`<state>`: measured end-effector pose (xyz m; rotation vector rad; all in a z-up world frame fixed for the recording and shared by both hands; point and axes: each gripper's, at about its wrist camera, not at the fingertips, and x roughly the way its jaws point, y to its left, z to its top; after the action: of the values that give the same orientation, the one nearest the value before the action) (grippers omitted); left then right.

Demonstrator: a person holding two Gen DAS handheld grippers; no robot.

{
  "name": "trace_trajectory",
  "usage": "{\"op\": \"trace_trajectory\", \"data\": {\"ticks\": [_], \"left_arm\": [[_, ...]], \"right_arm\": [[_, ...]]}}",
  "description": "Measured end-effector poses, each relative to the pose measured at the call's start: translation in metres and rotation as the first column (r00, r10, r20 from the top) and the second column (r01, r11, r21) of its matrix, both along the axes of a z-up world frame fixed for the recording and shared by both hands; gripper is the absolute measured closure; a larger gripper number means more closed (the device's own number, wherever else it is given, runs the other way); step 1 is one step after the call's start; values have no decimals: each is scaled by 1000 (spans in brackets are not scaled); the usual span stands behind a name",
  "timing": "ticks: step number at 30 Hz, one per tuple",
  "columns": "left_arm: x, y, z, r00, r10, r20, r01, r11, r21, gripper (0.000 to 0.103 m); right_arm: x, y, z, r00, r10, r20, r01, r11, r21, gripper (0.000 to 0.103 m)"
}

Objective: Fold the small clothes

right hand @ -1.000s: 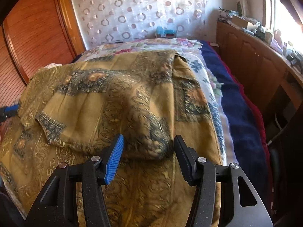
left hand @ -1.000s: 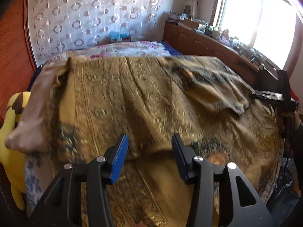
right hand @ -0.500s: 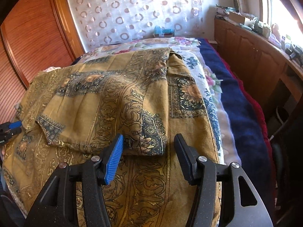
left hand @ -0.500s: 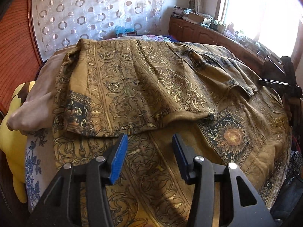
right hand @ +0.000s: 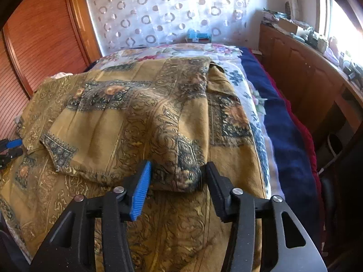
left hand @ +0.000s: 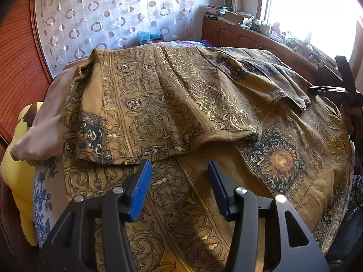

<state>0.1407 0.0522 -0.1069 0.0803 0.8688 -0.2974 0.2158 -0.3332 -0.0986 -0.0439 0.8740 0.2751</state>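
Garment: a mustard-gold cotton shirt printed with dark scrollwork and sunflower panels lies spread across the bed, its upper part folded down over the lower part, so a doubled layer ends in a hem edge running across the middle.
Sleeve: a short sleeve with a dark patterned cuff lies folded inward on top of the garment, cuff towards the left tool side.
Left tool: the black two-finger tool with blue pads hovers just in front of the folded hem; its jaws have just been opening a little, they stand apart, and nothing is between the pads but the flat lower layer beneath.
Right tool: the matching black tool with a blue pad has the folded corner of the garment bunched between its jaws, which have just been closing; the fabric fills the gap and seems to touch both pads, though how firm the grip is I cannot tell.
Bed: a floral white-and-blue quilt shows beside the garment, with a navy blanket along its far side.
Surroundings: a yellow plush toy sits at the bed's left edge; a sheer curtain with ring patterns hangs behind; wooden cabinets run under the window.
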Motion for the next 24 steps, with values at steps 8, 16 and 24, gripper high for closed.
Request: {"op": "trace_trajectory", "data": {"ticks": [8,16,24], "left_arm": [[-2,4,1,1000,22,-9,-22,1000,11,52],[-6,45,37,982,164,91,-159,986,-50,52],[15,64,25,979,199,54,-197,980,-30,72]], "right_arm": [[5,13,-4,1000,5,23,-3,997,-73,72],[4,15,-6,1000,2,29,1,996,-91,72],[4,16,-5,1000,2,28,1,996,-88,72]]}}
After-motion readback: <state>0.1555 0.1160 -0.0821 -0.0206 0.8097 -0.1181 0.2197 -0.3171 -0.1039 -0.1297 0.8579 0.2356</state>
